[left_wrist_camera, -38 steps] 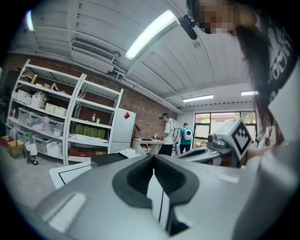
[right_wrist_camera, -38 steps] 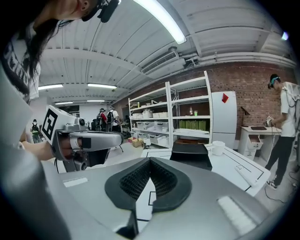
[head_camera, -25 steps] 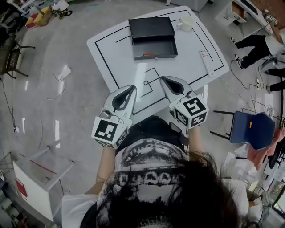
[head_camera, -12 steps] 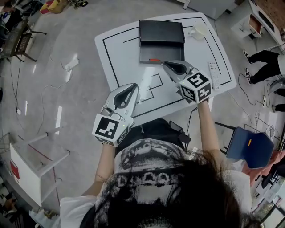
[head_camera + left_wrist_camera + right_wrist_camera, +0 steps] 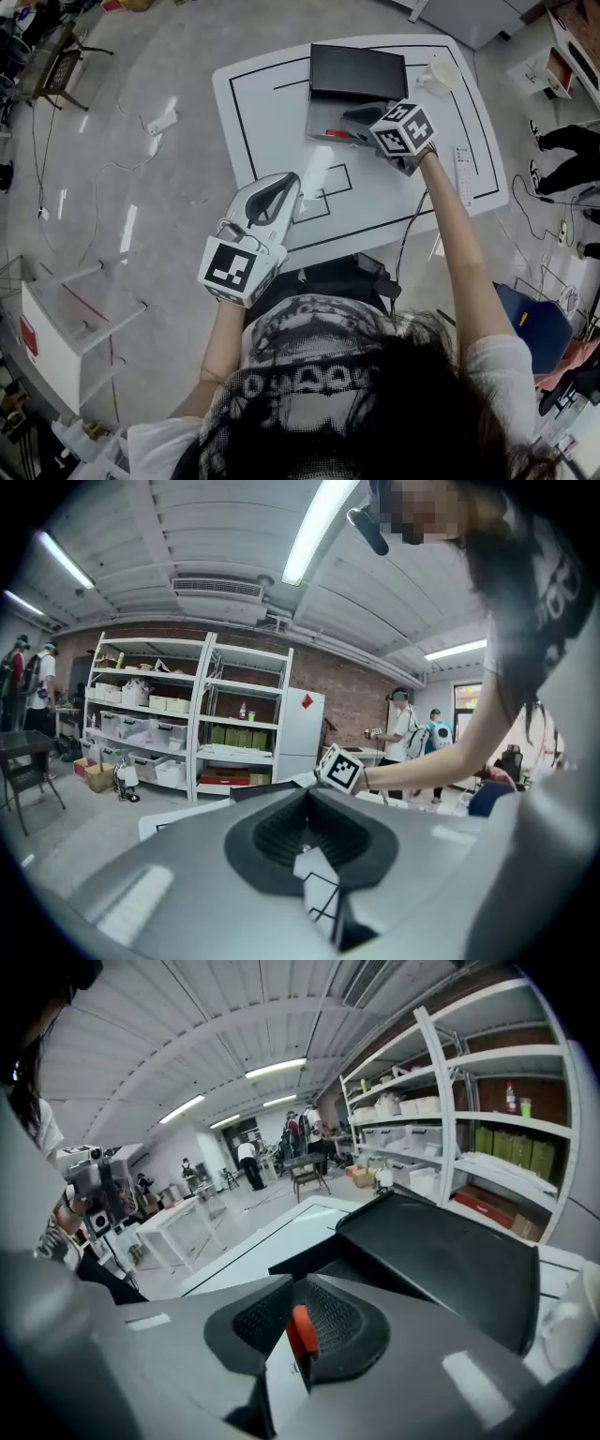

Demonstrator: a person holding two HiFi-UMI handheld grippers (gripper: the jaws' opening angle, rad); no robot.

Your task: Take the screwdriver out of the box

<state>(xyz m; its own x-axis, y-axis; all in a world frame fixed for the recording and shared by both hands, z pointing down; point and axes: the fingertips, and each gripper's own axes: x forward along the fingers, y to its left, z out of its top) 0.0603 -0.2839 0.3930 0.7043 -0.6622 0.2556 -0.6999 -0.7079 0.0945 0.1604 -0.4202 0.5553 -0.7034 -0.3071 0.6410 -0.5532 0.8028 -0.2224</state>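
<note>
Red-handled screwdriver lies in the open black box at the desk's far edge. Our right gripper, over the middle of the desk half a second ago, now reaches into the box, jaws narrowly parted with the handle showing between them. Our left gripper stays over the near edge, jaws slightly apart, holding nothing.

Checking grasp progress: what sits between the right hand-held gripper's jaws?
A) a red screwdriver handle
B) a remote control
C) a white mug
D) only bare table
A: the right gripper view shows the red screwdriver handle in the gap between the jaws of the right hand-held gripper.
</note>
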